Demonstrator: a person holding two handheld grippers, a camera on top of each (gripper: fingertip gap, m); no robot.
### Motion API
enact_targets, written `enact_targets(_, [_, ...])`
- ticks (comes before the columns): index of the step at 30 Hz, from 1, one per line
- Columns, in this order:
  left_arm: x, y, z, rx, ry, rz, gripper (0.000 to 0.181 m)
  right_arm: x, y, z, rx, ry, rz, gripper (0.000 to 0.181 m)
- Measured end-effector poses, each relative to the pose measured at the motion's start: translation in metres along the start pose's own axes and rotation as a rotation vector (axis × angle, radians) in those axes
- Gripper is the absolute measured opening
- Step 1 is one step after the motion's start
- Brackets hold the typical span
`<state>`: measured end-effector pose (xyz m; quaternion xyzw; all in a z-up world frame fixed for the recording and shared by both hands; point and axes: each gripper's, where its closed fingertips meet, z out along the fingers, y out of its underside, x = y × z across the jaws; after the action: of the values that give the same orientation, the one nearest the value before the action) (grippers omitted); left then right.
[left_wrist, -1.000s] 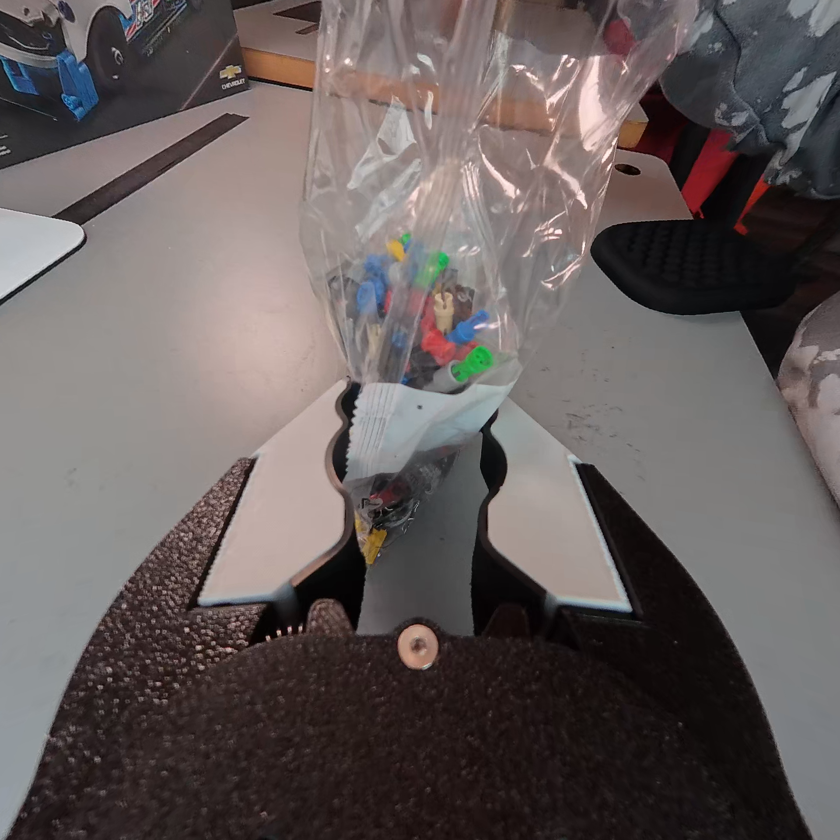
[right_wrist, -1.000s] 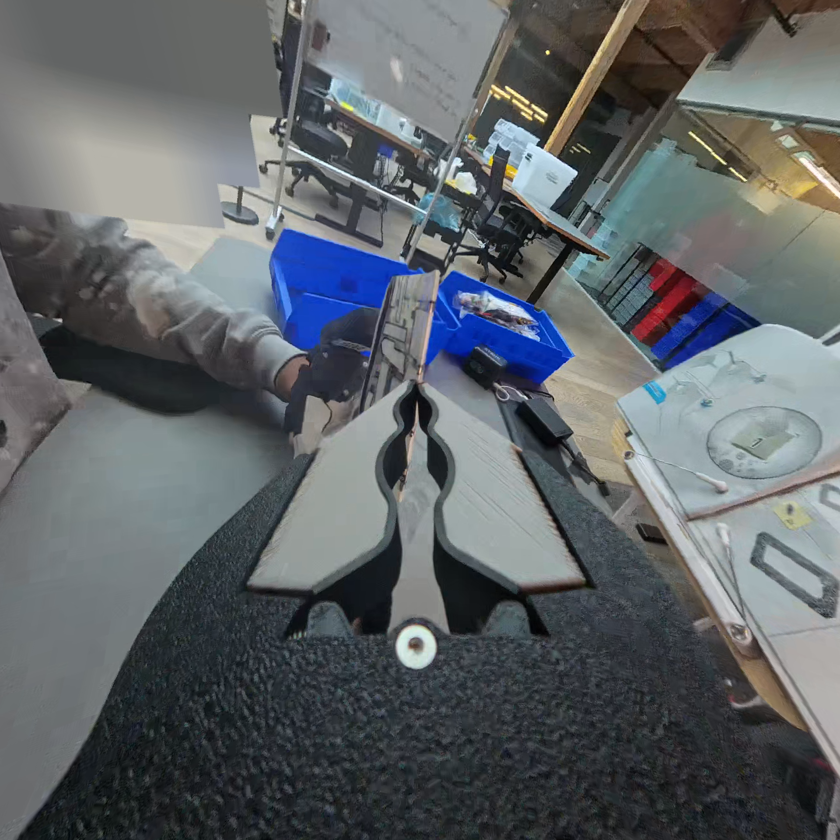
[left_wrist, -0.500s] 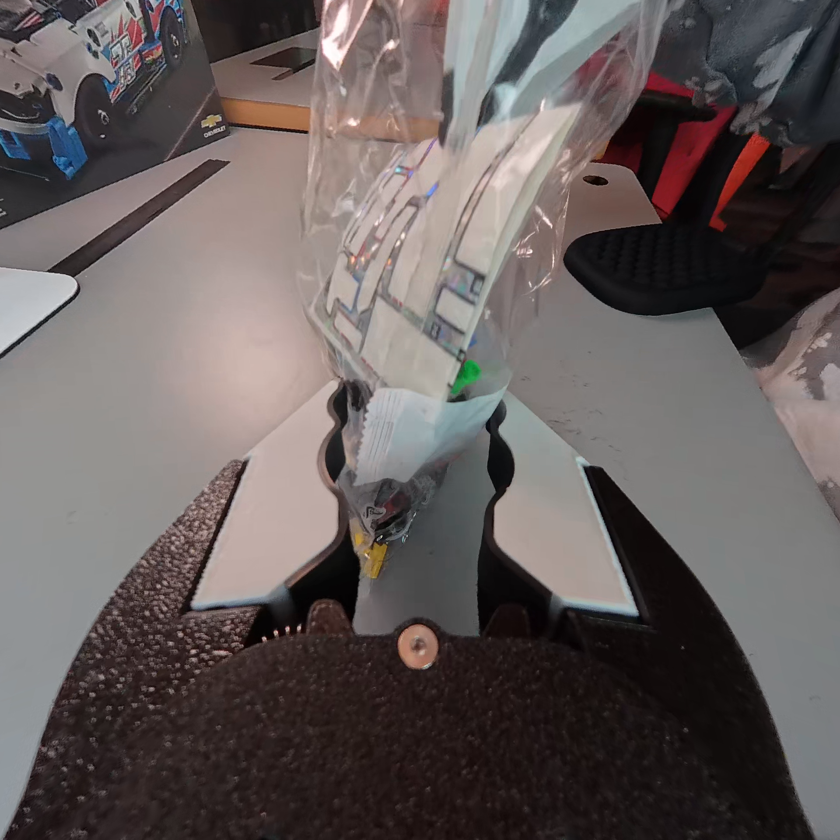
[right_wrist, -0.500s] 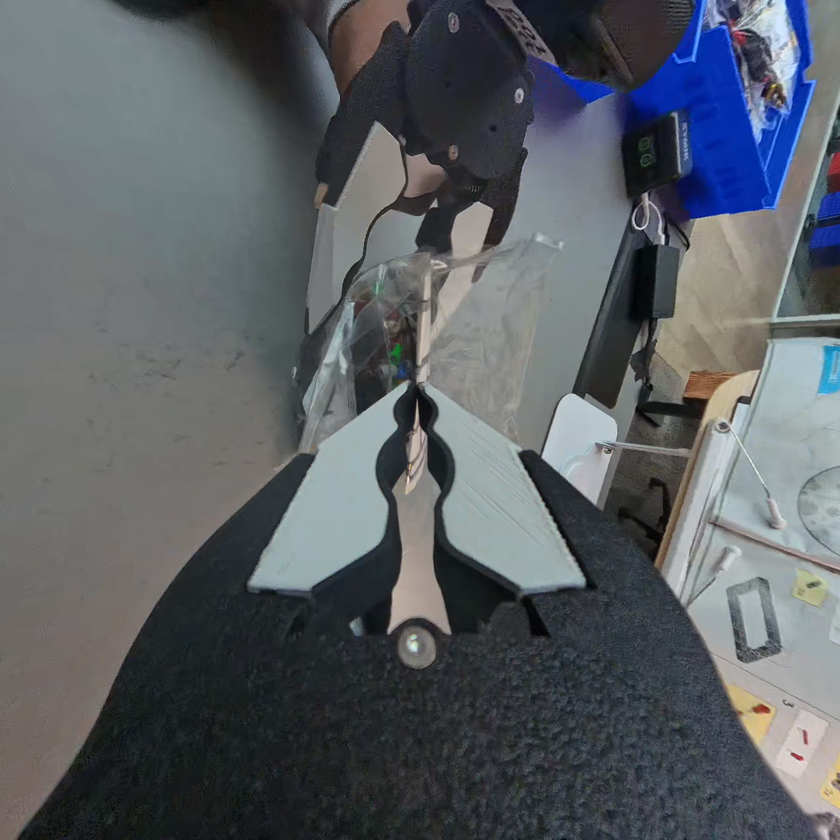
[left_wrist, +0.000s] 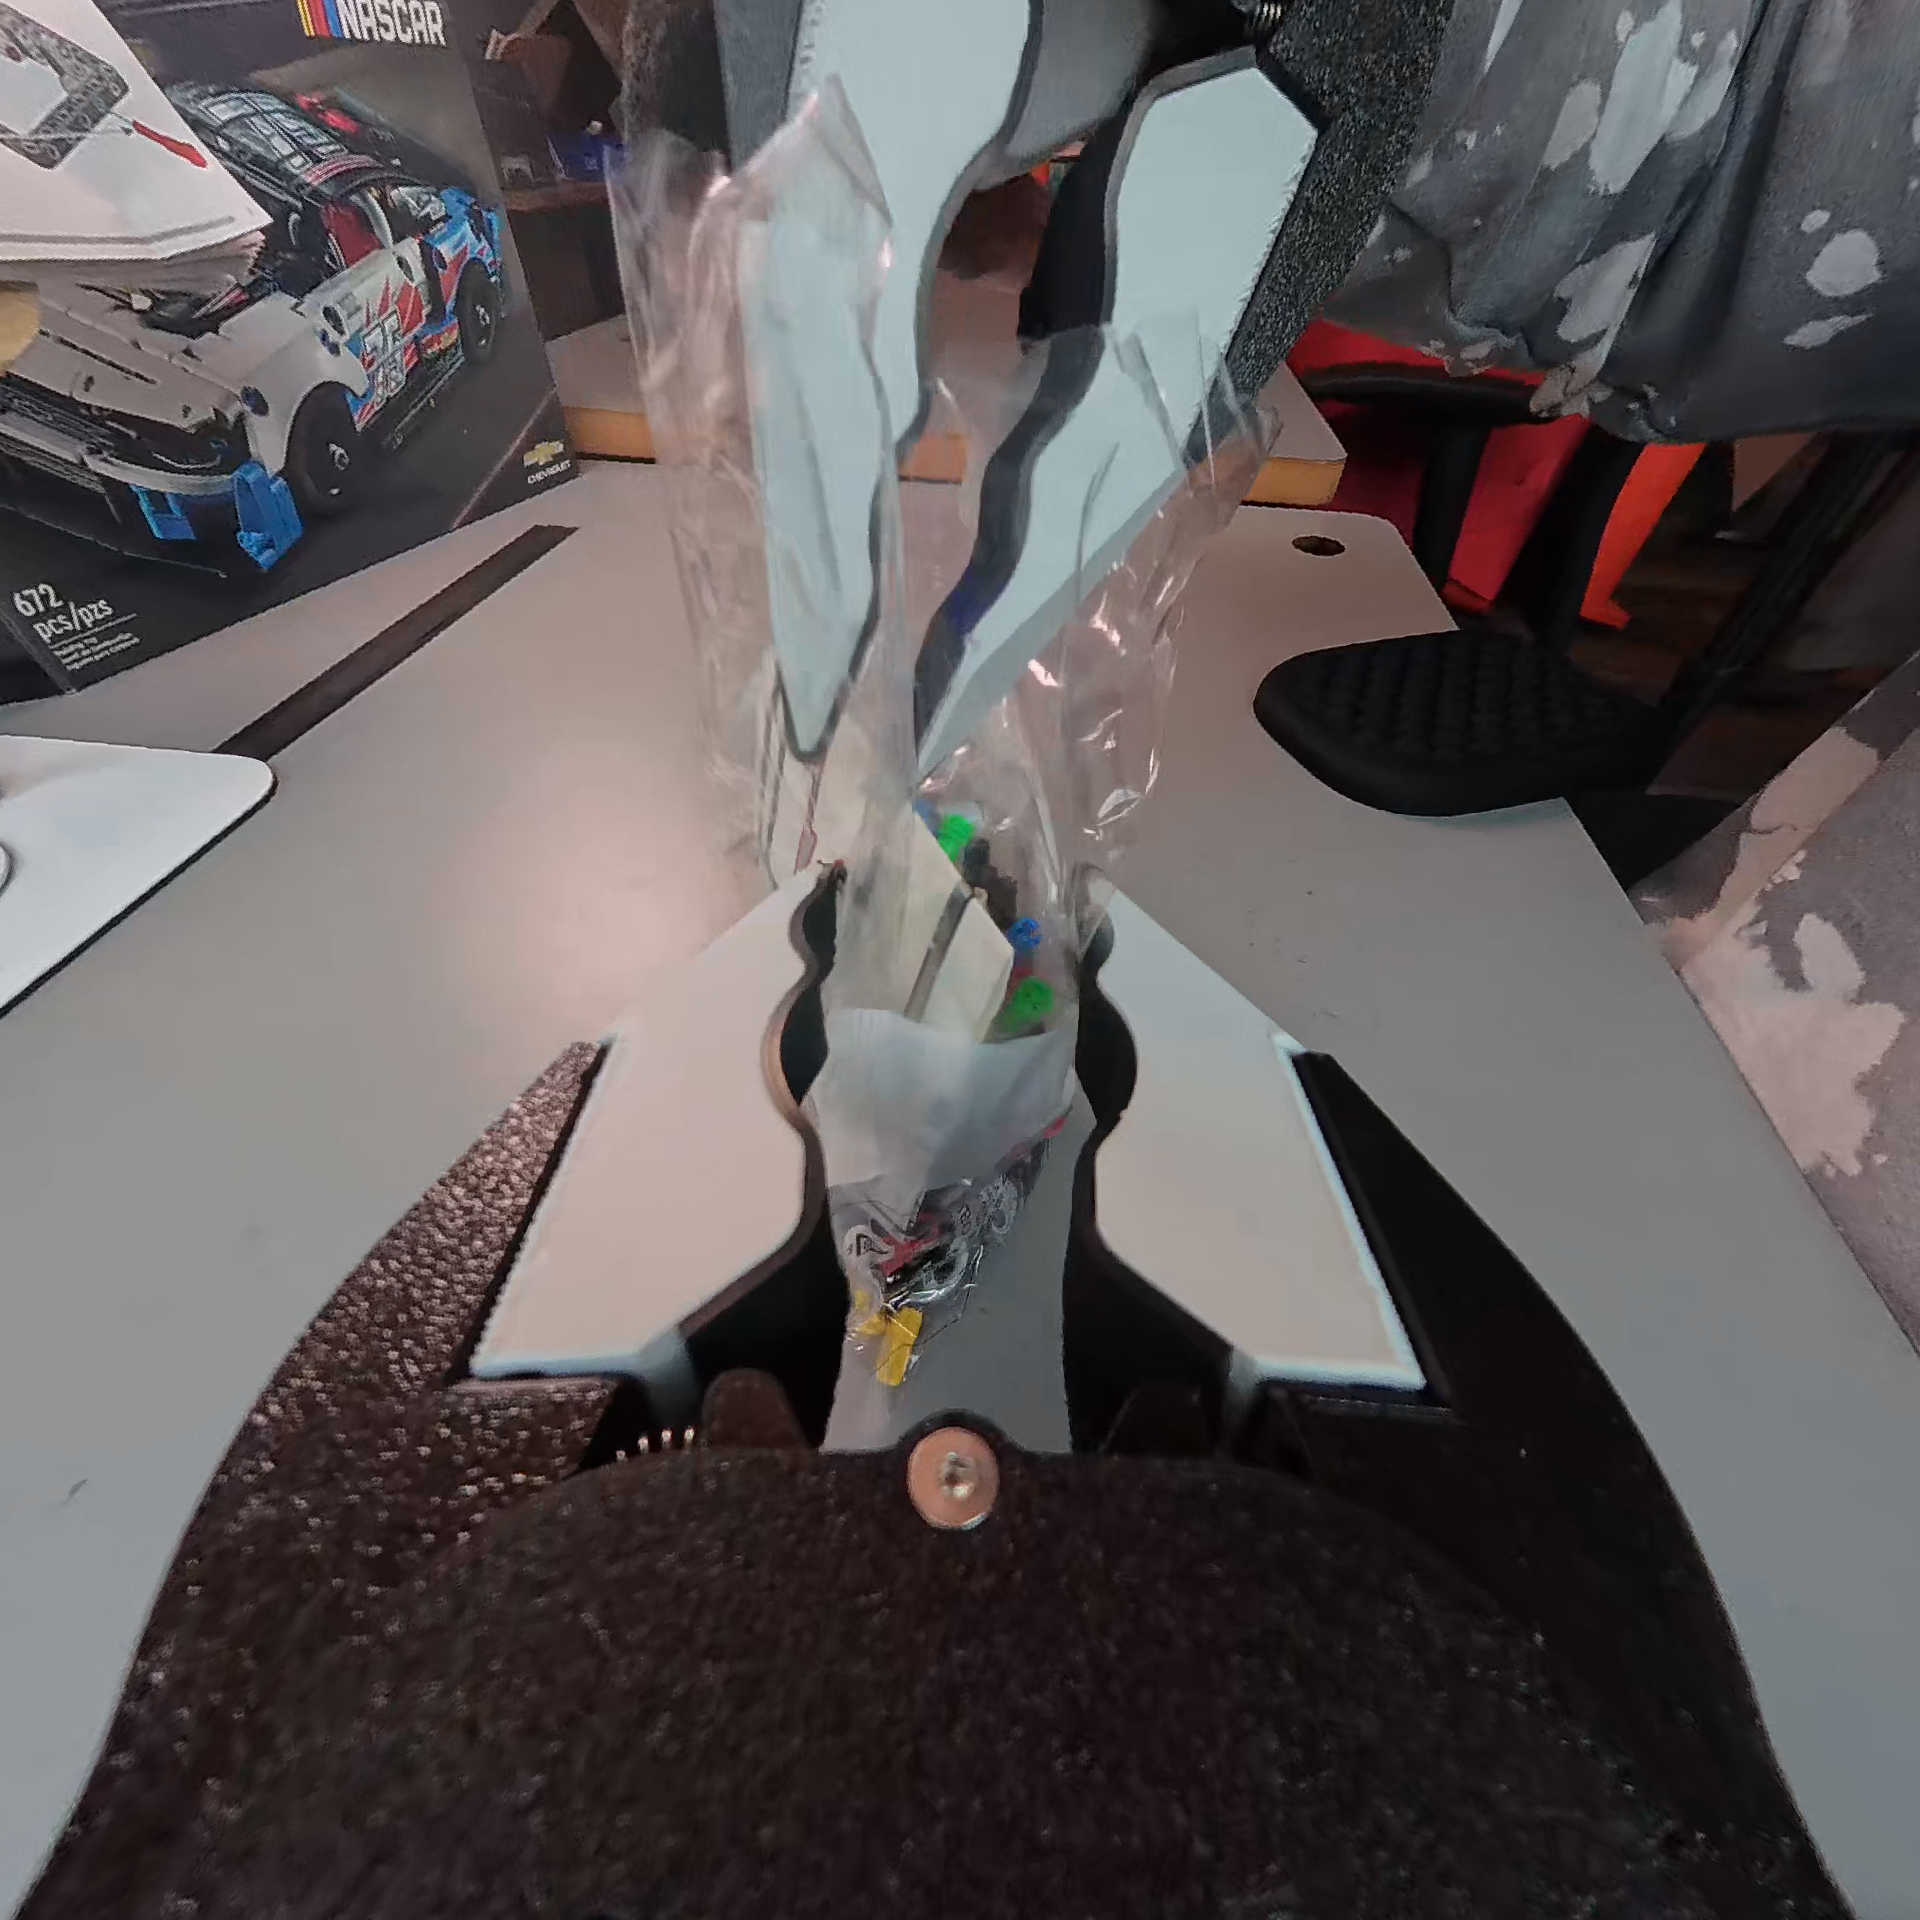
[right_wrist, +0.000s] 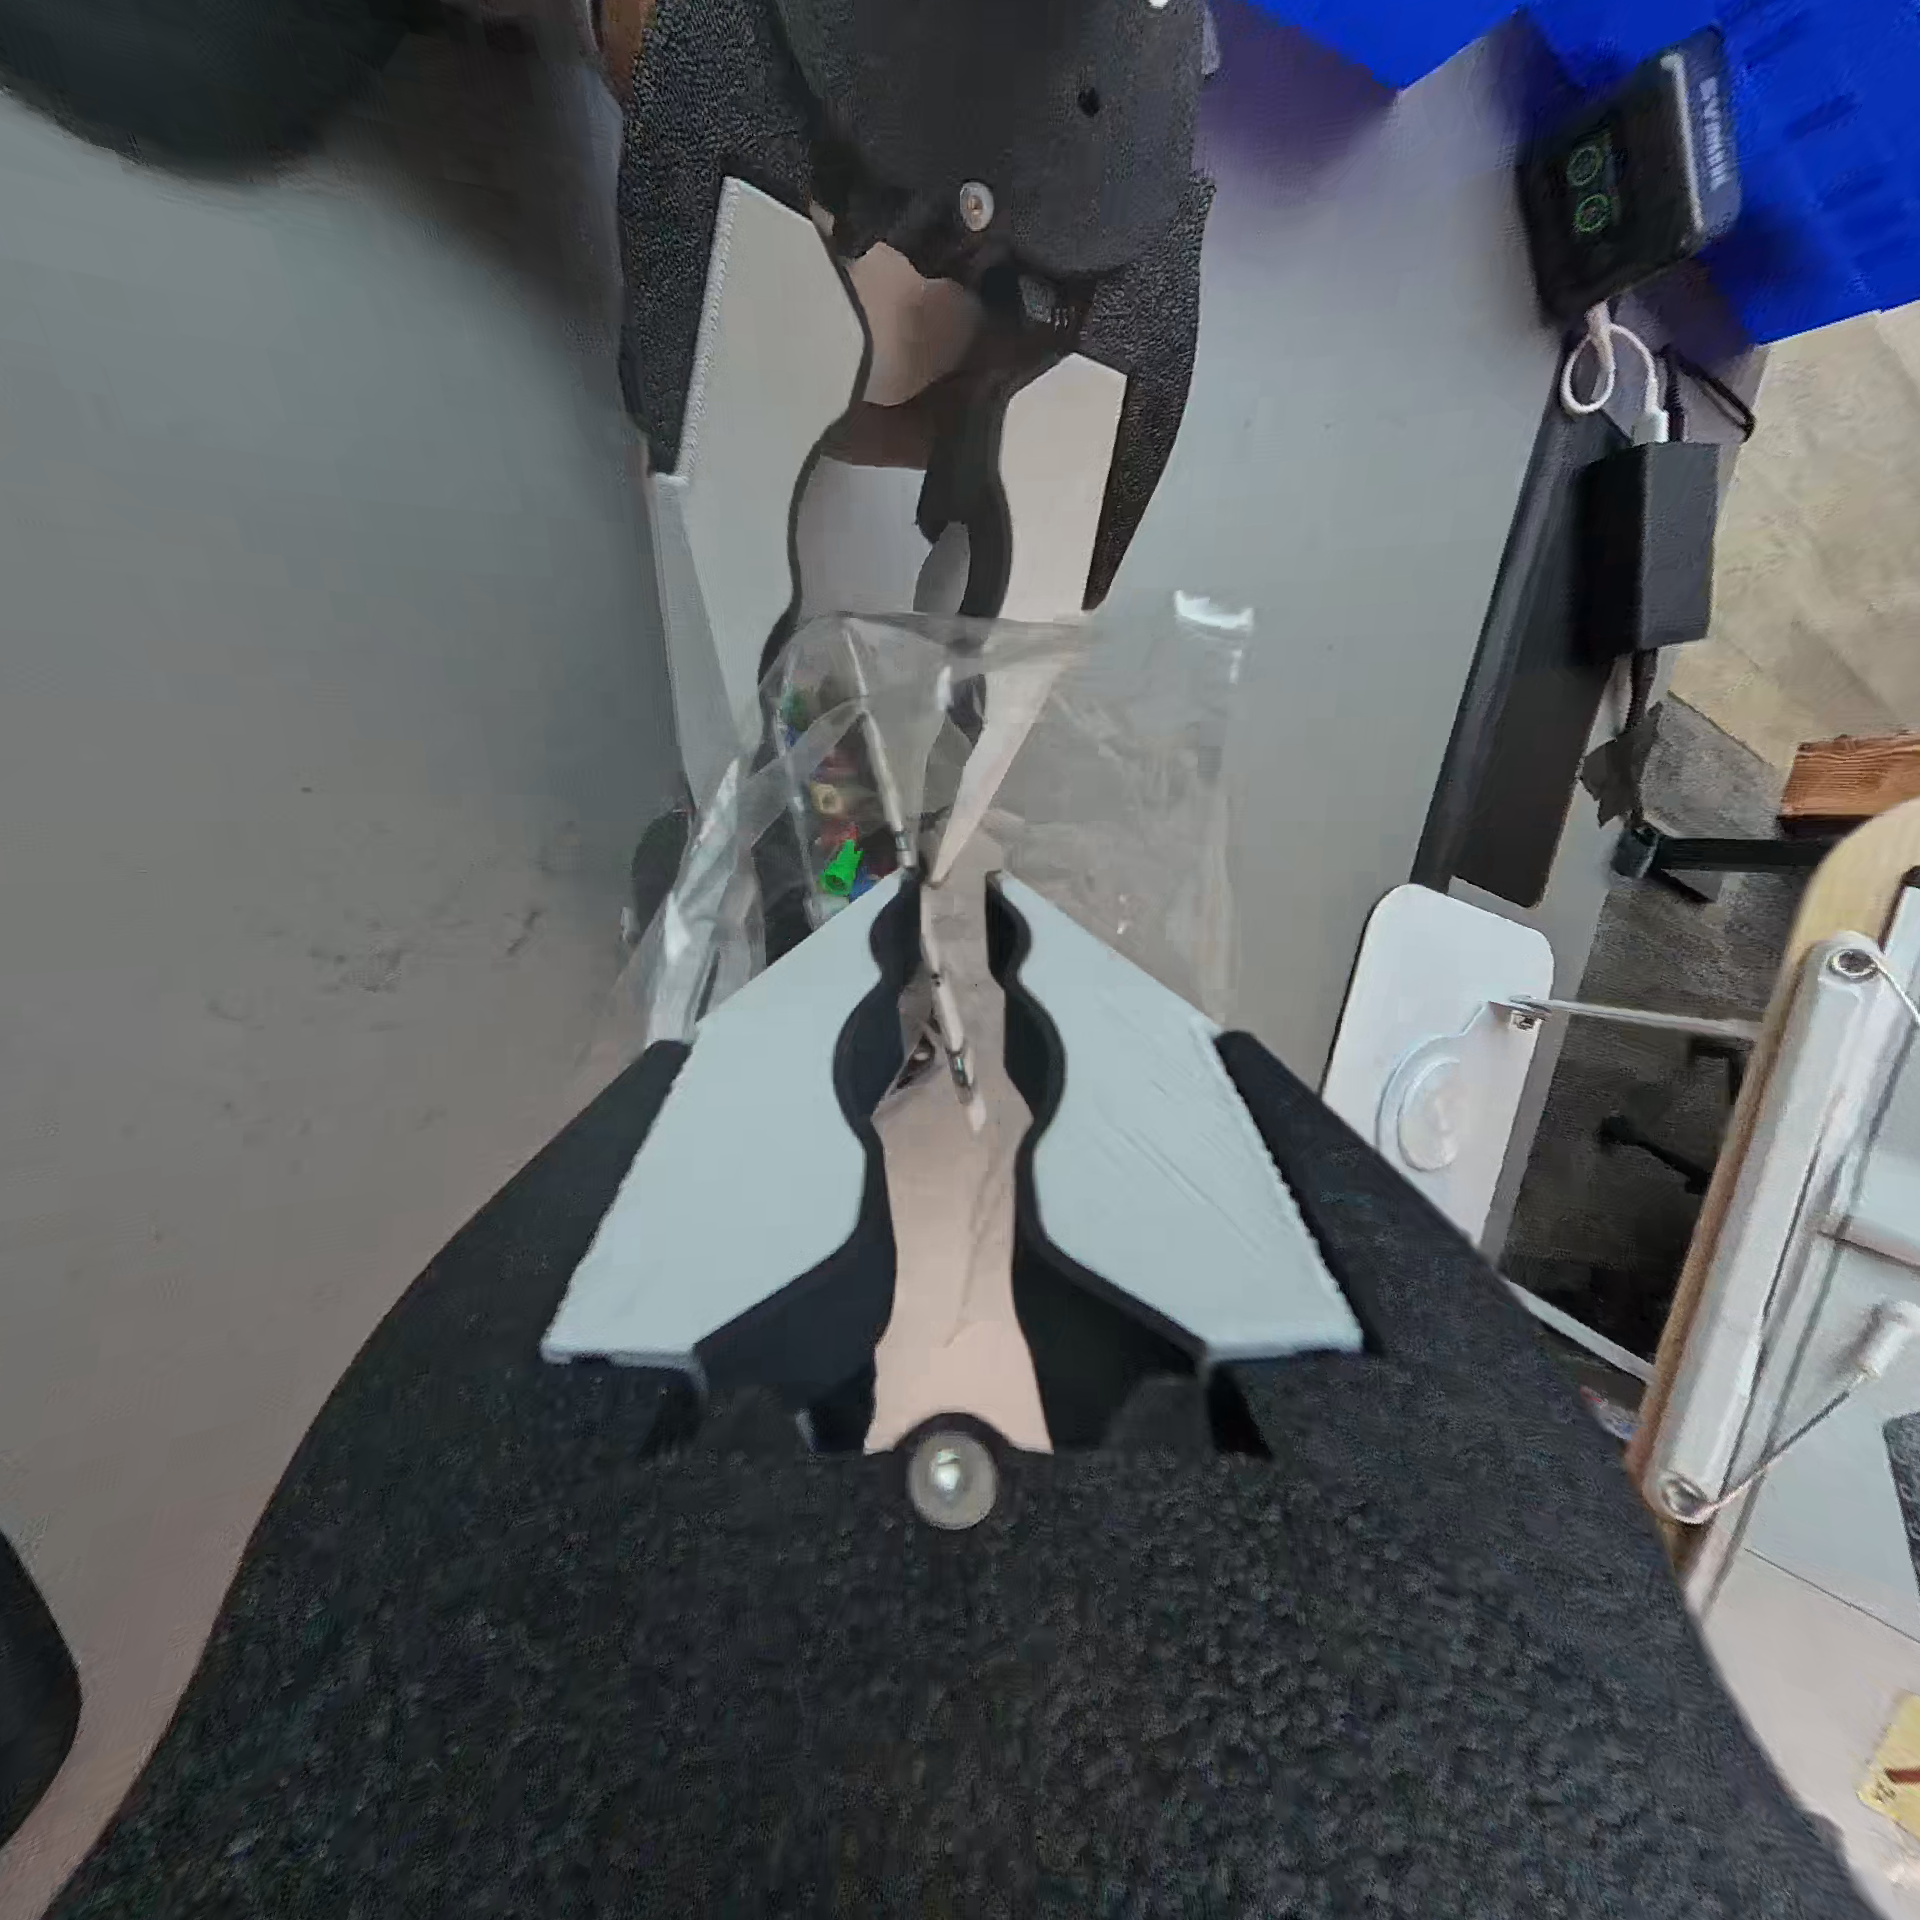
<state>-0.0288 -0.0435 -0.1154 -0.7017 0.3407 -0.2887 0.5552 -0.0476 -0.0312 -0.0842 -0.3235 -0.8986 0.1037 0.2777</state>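
Note:
My left gripper (left_wrist: 956, 904) is shut on the lower part of a clear plastic bag (left_wrist: 935, 1112) and holds it upright over the grey table (left_wrist: 416, 935). The bag holds small coloured toy bricks (left_wrist: 1023, 1003) and a bent white sticker sheet (left_wrist: 945, 966). My right gripper (right_wrist: 945, 883) reaches down into the bag's open mouth, jaws a little apart. The sheet (right_wrist: 951, 1018) stands edge-on between them, not pinched. The right gripper shows from the front in the left wrist view (left_wrist: 878, 727). The left gripper shows at the top of the right wrist view (right_wrist: 925, 623).
A toy-car box (left_wrist: 260, 343) stands at the back left and a white board (left_wrist: 94, 831) lies at the left edge. A black chair seat (left_wrist: 1455, 717) is past the right edge. Blue bins (right_wrist: 1818, 156), a black device (right_wrist: 1621, 166) and a power brick (right_wrist: 1642, 540) sit nearby.
My right gripper carried the sticker sheet down into the bag, pushed deeper, and its jaws have parted. The sheet now sits lower among the bricks. The left gripper kept its hold.

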Motion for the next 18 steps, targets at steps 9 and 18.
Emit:
enact_targets(9, [-0.033, -0.003, -0.013, 0.053, -0.153, -0.113, 0.019, 0.026, 0.050, -0.110, 0.481, 0.245, 0.477, 0.059])
enact_targets(18, [-0.036, -0.017, -0.007, 0.168, -0.163, -0.136, 0.014, -0.016, 0.081, -0.007, 0.766, 0.135, 0.727, 0.000])
